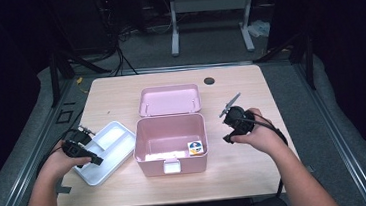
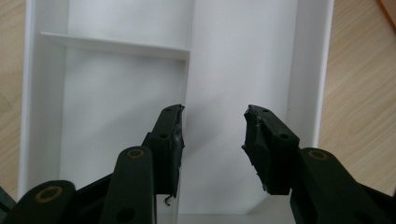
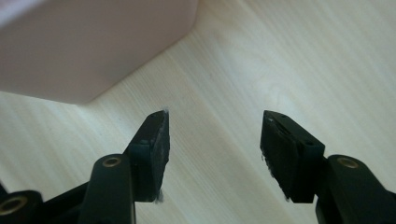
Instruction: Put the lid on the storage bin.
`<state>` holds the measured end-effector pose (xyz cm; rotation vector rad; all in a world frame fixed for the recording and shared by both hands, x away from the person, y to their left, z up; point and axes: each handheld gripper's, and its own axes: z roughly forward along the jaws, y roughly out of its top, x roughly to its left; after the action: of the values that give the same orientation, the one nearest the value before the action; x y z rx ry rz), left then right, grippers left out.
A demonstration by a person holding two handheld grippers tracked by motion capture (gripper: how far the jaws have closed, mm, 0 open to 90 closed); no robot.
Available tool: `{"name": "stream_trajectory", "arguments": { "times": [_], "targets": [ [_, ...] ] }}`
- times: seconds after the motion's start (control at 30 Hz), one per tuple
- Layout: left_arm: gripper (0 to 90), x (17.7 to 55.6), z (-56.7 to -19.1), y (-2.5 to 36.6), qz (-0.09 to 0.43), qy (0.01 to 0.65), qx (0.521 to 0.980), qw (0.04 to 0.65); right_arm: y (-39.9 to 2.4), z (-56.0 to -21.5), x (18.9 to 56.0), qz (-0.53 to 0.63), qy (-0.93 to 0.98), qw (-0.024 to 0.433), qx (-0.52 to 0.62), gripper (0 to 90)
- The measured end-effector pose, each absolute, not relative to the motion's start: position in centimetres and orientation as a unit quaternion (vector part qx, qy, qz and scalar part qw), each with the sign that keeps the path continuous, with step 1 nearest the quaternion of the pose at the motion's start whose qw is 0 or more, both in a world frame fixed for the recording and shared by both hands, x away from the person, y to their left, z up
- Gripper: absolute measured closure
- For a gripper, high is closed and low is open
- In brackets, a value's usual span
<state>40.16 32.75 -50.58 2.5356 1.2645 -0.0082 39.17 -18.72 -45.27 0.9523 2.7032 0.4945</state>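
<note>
Dim room behind, grey carpeted floor (image 1: 205, 41), white metal frame legs (image 1: 210, 20) and loose cables (image 1: 115, 43) beyond the far edge. Light wooden table (image 1: 120, 93), rectangular, with a dark round hole (image 1: 209, 80) near the far edge.

Pink plastic storage box (image 1: 170, 144), mid-table, lid (image 1: 169, 100) swung open and laid back flat toward the far side; white latch (image 1: 171, 166) on the near wall. Inside, on the floor at the near right corner, a small square item with a blue, yellow and white print (image 1: 195, 147); nature not readable.

White plastic tray (image 1: 106, 150), just left of the box, set at an angle, split by thin walls into compartments; near but apart from the box.

Left gripper (image 1: 81, 151), held in the left hand (image 1: 58, 161), over the tray's left part. In the left gripper view, gripper (image 2: 212, 140) with jaws partly apart, straddling the tray's central divider (image 2: 187, 84) above the white tray (image 2: 308, 70); divider between the pads, contact not evident, nothing lifted.

Right gripper (image 1: 233, 121), held in the right hand (image 1: 254, 134), right of the box and clear of it. In the right gripper view, gripper (image 3: 212, 140) with jaws well apart, nothing between them, bare wood grain (image 3: 280, 56) beneath, corner of the pink box (image 3: 93, 42) at upper left.
</note>
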Motion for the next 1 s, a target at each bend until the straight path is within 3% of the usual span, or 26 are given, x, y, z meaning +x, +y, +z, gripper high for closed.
{"name": "stream_trajectory", "arguments": {
  "times": [0.4,0.57,1.0],
  "targets": [
    [59.4,41.3,-49.8,33.2,0.034,0.473,0.87,0.137,-18.6,-50.1,37.3,0.205,0.894,0.118,0.381,39.0],
    [64.7,41.8,-49.6,33.1,0.033,0.469,0.871,0.143,-18.3,-50.9,36.6,0.208,0.891,0.133,0.381,39.7],
    [75.1,42.6,-49.9,31.3,0.014,0.433,0.897,0.088,-18.8,-51.4,35.9,0.22,0.877,0.151,0.4,43.1]
  ]
}}
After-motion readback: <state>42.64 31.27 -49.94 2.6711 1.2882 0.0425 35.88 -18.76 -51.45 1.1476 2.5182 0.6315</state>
